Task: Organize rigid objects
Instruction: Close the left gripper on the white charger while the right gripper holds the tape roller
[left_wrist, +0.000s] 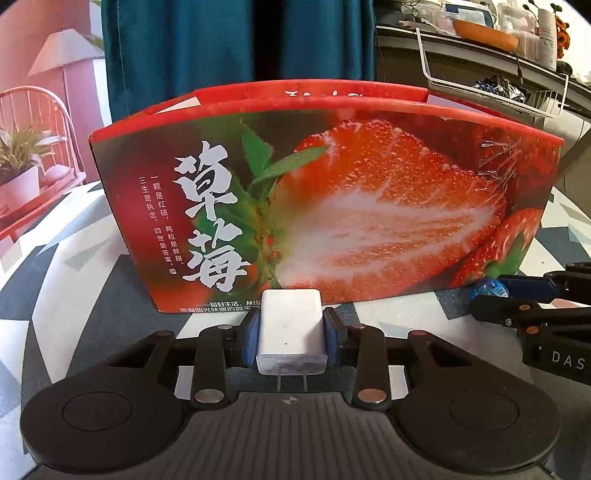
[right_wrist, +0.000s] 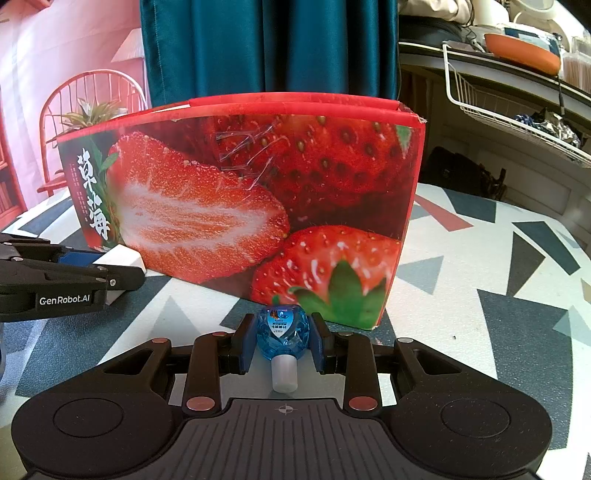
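Looking along your left gripper (left_wrist: 291, 334), you see its blue pads clamped on a white charger (left_wrist: 291, 328), prongs pointing back toward the camera, just in front of the strawberry box (left_wrist: 332, 206) on the patterned table (left_wrist: 92, 295). Your right gripper (left_wrist: 491, 295) shows beside the box's lower right corner.

Along your right gripper (right_wrist: 283, 341), the jaws are pressed on a small blue bottle (right_wrist: 282, 334), white cap toward the camera, just before the box's (right_wrist: 258, 192) near corner. Left of the box, your left gripper (right_wrist: 118, 266) holds the charger (right_wrist: 122, 260).
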